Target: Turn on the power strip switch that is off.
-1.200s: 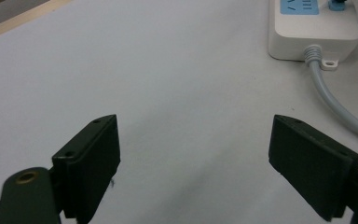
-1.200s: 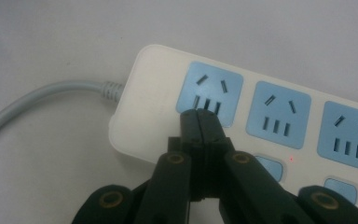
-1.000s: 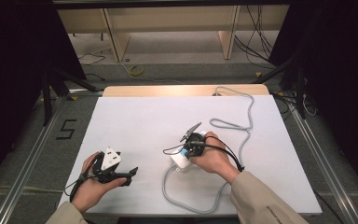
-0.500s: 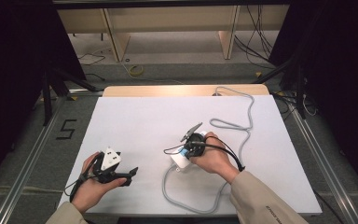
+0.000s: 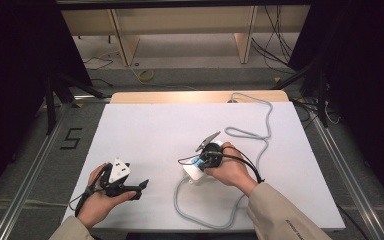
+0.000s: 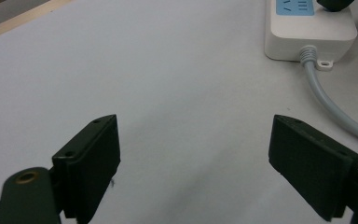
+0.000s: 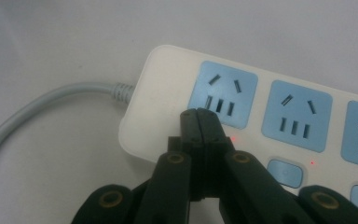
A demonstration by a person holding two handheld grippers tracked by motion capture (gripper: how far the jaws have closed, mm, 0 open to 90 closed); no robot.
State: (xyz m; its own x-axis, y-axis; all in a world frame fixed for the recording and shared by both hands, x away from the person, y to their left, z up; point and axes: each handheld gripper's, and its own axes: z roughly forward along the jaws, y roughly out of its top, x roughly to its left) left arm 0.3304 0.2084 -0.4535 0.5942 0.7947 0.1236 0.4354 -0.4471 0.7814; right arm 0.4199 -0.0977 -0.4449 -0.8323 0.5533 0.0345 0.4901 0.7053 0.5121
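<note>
A white power strip (image 7: 168,93) with blue sockets (image 7: 223,95) lies on the white table (image 5: 155,130). My right gripper (image 7: 199,116) is shut with nothing between its jaws, and its tips rest at the lower edge of the end socket, beside a lit red dot (image 7: 233,138). From above, the right gripper (image 5: 206,157) covers most of the power strip (image 5: 192,172). My left gripper (image 5: 141,189) sits near the front left of the table, open and empty. Along the left gripper (image 6: 196,163), the wide-apart pads (image 6: 93,163) frame bare table, with the power strip's end (image 6: 310,28) farther off.
The strip's grey cable (image 5: 200,220) loops toward the front edge, then runs up the right side (image 5: 267,125) and off the table's far edge. Blue switch buttons (image 7: 284,173) line the strip's near side. Shelving (image 5: 180,25) and floor cables lie beyond the table.
</note>
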